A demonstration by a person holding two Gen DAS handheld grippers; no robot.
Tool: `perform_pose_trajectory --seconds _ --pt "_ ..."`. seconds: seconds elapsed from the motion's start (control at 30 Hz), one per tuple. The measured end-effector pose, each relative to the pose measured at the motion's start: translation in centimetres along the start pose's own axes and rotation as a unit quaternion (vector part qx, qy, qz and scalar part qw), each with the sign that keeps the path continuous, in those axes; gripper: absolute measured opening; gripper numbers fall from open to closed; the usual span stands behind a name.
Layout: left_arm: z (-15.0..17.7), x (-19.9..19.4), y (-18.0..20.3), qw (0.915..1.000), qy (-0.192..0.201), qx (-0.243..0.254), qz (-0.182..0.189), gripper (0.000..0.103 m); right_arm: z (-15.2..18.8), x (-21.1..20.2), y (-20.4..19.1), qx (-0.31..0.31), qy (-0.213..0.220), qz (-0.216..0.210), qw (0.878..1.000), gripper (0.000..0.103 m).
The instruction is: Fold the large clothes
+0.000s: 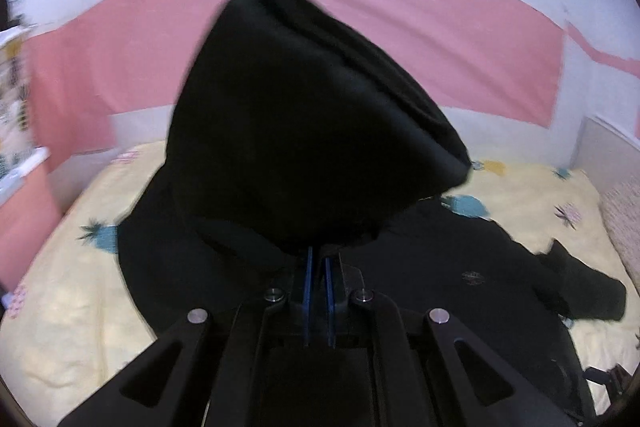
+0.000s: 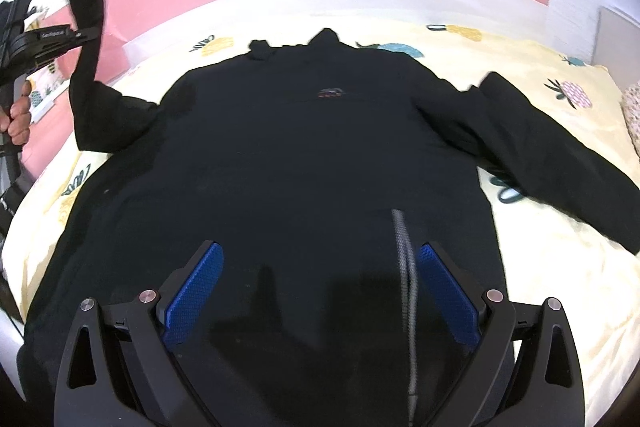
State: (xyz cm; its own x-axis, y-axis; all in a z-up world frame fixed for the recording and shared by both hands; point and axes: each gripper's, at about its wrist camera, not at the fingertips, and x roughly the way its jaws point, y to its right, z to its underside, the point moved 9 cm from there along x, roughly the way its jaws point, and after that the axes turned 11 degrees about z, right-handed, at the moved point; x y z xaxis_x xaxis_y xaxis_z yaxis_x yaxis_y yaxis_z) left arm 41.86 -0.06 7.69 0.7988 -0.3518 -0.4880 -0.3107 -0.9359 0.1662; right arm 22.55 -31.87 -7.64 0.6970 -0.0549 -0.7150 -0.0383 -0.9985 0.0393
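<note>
Folding has barely begun: black sweatshirt (image 2: 304,155) lies spread on the bed (image 2: 540,75). Left tool (image 2: 86,27), upper left, pinches one sleeve (image 2: 86,39) aloft. Right tool (image 2: 318,267) gapes empty at lower centre.

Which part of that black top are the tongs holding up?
A black long-sleeved top lies spread on the yellow pineapple-print bedsheet. The left tongs are shut on its sleeve, lifted off the bed. The other sleeve lies flat on the sheet.
</note>
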Motion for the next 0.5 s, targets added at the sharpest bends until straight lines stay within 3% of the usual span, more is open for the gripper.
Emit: perform_pose_trajectory --seconds 0.3,0.5 --pt "6.2 8.4 10.8 0.9914 -0.08 0.016 0.103 0.006 1.0 1.0 2.2 0.011 -0.015 0.015 1.0 0.098" --pt "11.2 13.0 14.6 0.981 -0.139 0.023 0.133 0.006 1.4 1.4 3.6 0.016 -0.022 0.028 0.999 0.098"
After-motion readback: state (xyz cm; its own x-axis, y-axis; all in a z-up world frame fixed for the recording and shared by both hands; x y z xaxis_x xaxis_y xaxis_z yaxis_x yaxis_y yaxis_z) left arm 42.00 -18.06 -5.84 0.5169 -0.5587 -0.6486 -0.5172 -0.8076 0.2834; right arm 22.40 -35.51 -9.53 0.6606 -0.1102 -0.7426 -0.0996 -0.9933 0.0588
